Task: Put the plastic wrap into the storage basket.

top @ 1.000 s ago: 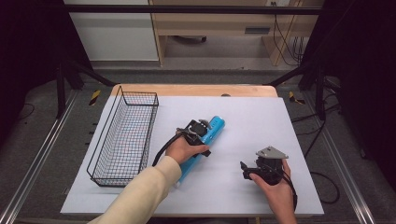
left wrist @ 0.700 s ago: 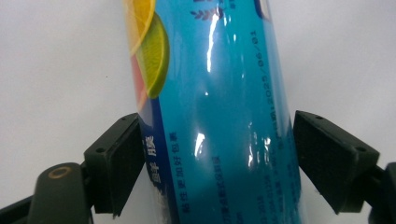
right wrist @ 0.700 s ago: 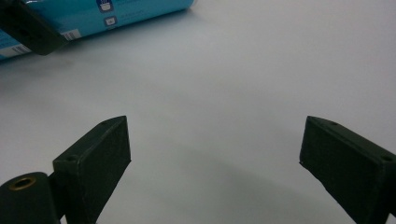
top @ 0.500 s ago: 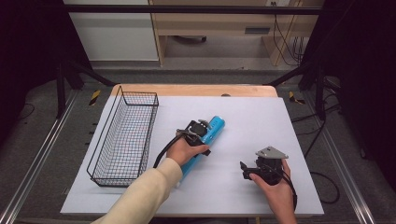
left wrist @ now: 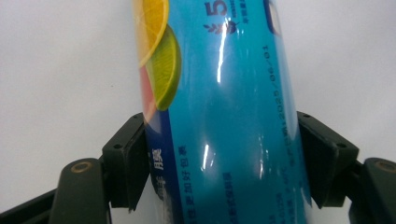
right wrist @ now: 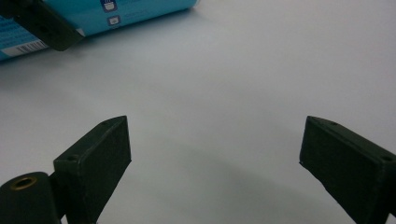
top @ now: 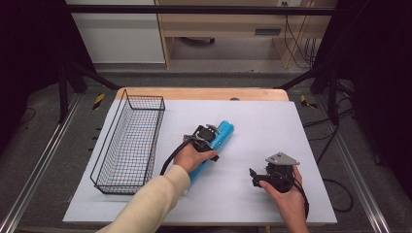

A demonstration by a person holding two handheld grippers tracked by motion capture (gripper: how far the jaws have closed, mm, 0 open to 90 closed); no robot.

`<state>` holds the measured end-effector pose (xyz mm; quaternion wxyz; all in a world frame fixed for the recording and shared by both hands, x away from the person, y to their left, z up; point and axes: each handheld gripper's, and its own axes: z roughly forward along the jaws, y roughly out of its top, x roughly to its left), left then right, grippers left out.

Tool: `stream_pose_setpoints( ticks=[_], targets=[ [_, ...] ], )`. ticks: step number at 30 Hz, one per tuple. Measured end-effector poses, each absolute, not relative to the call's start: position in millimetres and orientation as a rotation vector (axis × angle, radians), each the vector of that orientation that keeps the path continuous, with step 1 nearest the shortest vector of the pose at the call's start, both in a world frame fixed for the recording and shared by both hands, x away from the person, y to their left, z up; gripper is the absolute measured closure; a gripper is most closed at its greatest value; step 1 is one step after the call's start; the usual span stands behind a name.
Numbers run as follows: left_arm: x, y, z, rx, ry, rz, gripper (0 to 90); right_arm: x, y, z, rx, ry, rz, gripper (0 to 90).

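Observation:
A long blue pack (top: 224, 131) printed with citrus slices lies slantwise on the white tabletop (top: 272, 126). My left gripper (top: 206, 138) reaches over its middle. In the left gripper view the pack (left wrist: 224, 93) runs up between the jaws of the left gripper (left wrist: 219, 158). The jaws have just been closing, and both pads press on the pack's sides. My right gripper (top: 253, 177) rests low at the front right, apart from the pack. In its own view the right gripper (right wrist: 215, 154) stands open over bare table, with the pack (right wrist: 140, 11) at the top left.
A black wire basket (top: 155, 141) stands lengthwise on the table's left side with nothing seen in it. Wooden table edge and dark floor lie beyond the white sheet. A cable trails from each gripper.
Both hands and the pack keep their places; the high view shows no clear difference.

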<state>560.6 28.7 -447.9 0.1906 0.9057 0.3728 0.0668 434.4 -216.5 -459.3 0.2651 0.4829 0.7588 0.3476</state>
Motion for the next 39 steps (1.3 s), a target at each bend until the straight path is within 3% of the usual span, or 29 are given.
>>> stream_pose_setpoints(
  ticks=[27,39],
  targets=[
    [564.3,27.7,-448.3,2.532,1.111,0.148,29.4,434.5,-216.2,-460.2,1.305,2.059,0.944,9.3],
    [559.9,28.1,-442.2,2.631,1.027,0.186,30.7,435.0,-216.3,-460.5,1.311,2.064,0.947,9.3]
  ],
)
